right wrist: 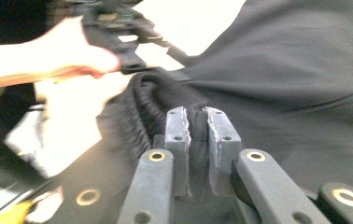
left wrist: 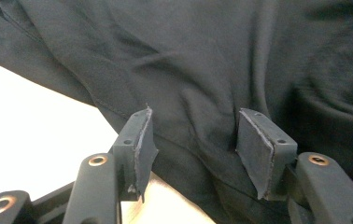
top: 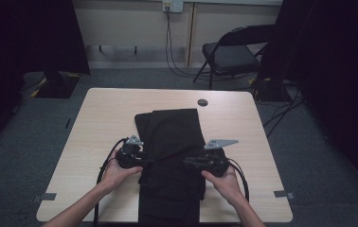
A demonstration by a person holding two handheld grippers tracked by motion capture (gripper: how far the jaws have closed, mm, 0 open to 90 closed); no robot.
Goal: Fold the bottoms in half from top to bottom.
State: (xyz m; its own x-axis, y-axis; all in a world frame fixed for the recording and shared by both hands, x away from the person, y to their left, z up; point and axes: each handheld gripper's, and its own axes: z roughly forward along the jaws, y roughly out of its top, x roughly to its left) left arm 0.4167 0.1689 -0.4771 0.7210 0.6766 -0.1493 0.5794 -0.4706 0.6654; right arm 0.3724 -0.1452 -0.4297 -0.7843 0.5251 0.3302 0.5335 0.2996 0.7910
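A black garment [top: 174, 137] lies folded lengthwise down the middle of the light wooden table [top: 106, 123], its near end hanging over the front edge. My left gripper [top: 147, 162] is at the cloth's left edge; in the left gripper view its jaws [left wrist: 193, 135] stand apart over the black fabric [left wrist: 188, 56], pads not pressing. My right gripper [top: 187, 163] reaches in from the right edge. In the right gripper view it [right wrist: 197, 123] is shut on a pinched fold of the garment [right wrist: 296, 79] beside a gathered waistband [right wrist: 142, 98]. The other hand [right wrist: 62, 56] shows beyond.
A round cable hole [top: 202, 102] sits in the table behind the garment. A black folding chair [top: 229, 54] stands on the carpet past the far right corner, with cables running along the floor. Dark curtains hang at both sides.
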